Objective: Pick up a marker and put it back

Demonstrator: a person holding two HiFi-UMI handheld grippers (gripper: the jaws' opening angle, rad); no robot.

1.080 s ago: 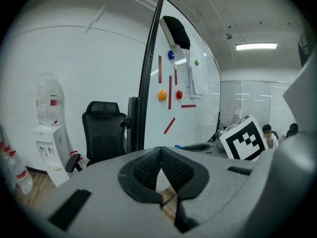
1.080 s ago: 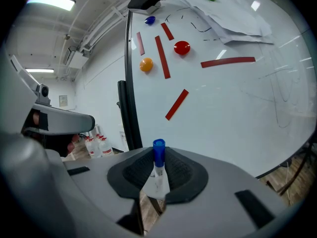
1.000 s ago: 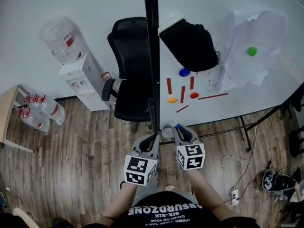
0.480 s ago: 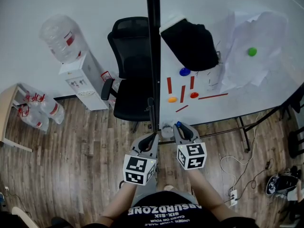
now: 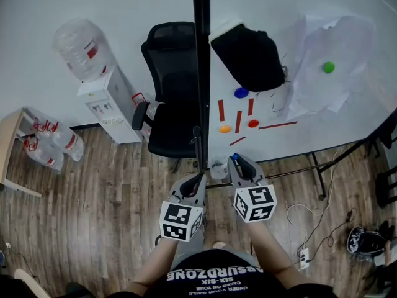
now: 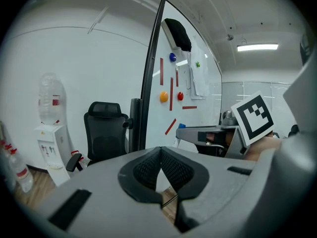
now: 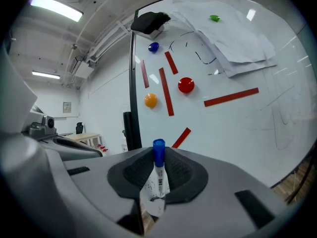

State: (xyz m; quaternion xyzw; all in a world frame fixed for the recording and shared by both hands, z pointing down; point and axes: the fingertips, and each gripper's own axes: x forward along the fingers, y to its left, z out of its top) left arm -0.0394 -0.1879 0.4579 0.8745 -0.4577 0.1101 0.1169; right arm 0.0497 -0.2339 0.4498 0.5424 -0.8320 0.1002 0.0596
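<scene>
I see a glossy whiteboard, creased paper sheets far right, a matt wood-plank floor, smooth plastic on my marker

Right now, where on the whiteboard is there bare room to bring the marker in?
Bare whiteboard for the marker lies below the long red strip, right of the short slanted strip. Crowded: around the orange magnet and red magnet, and the papers above.

Wood floor: office chair, water dispenser
</scene>
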